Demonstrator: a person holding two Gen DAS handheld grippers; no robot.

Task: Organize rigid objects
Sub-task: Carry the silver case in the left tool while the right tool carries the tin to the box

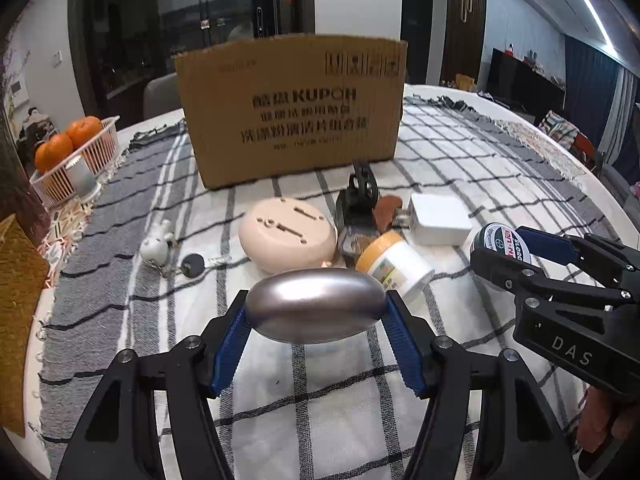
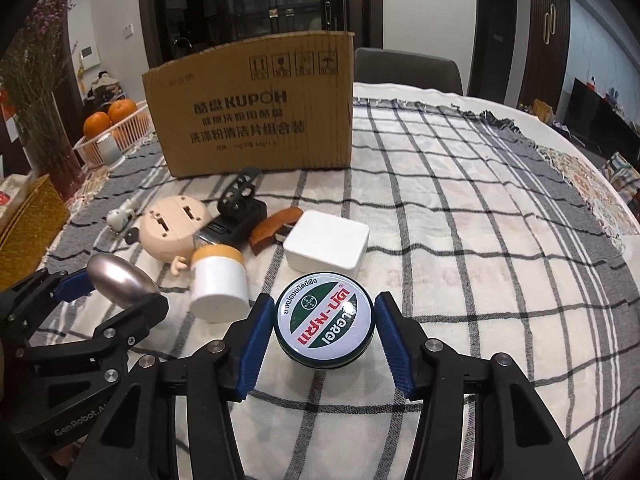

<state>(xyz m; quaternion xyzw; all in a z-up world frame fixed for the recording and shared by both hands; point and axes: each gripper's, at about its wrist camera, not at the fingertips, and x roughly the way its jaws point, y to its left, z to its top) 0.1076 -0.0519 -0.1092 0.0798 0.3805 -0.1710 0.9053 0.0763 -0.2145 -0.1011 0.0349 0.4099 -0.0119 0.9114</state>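
Note:
My left gripper (image 1: 316, 312) is shut on a smooth silver metal oval (image 1: 316, 305), held just above the checked cloth; it also shows in the right wrist view (image 2: 120, 280). My right gripper (image 2: 324, 322) is shut on a round green-and-white balm tin (image 2: 325, 317), which also shows in the left wrist view (image 1: 502, 246). Beyond them lie a beige round plastic piece (image 1: 288, 234), a white jar with a yellow lid (image 1: 394, 264), a white charger block (image 1: 438, 218), a black tool (image 1: 358, 200), a brown wooden piece (image 1: 386, 210) and a small white figure keychain (image 1: 158, 242). An open cardboard box (image 1: 292, 108) stands behind.
A white basket with oranges (image 1: 76, 152) sits at the table's far left edge. A woven yellow box (image 2: 28, 220) and a vase with flowers (image 2: 44, 132) stand at the left. A grey chair (image 2: 408, 70) is behind the round table.

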